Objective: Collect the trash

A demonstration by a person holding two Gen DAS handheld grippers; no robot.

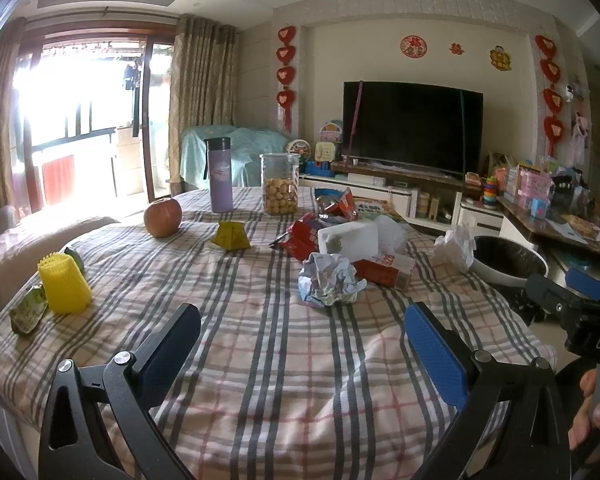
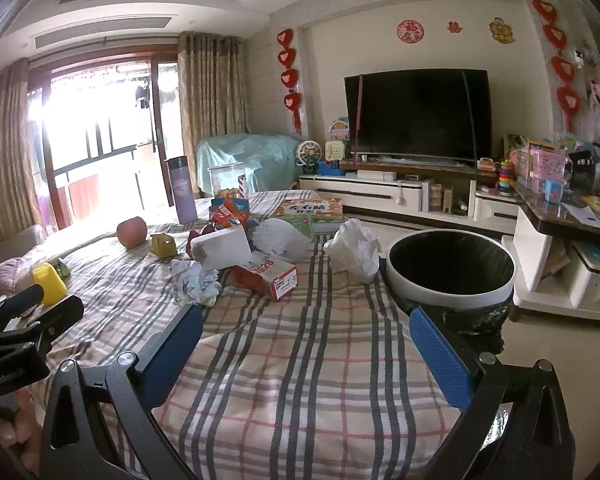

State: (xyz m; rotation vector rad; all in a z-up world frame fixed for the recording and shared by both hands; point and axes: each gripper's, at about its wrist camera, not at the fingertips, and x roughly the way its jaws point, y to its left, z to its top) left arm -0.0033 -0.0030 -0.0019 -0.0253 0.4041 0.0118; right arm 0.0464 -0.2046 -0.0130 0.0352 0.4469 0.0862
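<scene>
Trash lies on a plaid-covered table [image 1: 280,360]: a crumpled paper ball [image 1: 330,280] [image 2: 194,280], a red carton [image 1: 386,270] [image 2: 266,274], a white foam block [image 1: 350,238] [image 2: 220,246], red snack wrappers [image 1: 304,236], a yellow wrapper [image 1: 230,236], a green wrapper [image 1: 28,312] and a white crumpled tissue [image 1: 458,246] [image 2: 356,248]. A black-lined bin [image 2: 450,272] [image 1: 508,260] stands at the table's right edge. My left gripper [image 1: 300,340] is open, short of the paper ball. My right gripper [image 2: 306,344] is open over bare cloth, beside the bin.
An apple [image 1: 162,216], a purple bottle [image 1: 220,174], a cookie jar [image 1: 280,184] and a yellow cup [image 1: 64,282] stand on the table. A book [image 2: 312,208] lies at its far end. A hand [image 1: 592,412] holds the right gripper's handle. A TV stand is behind.
</scene>
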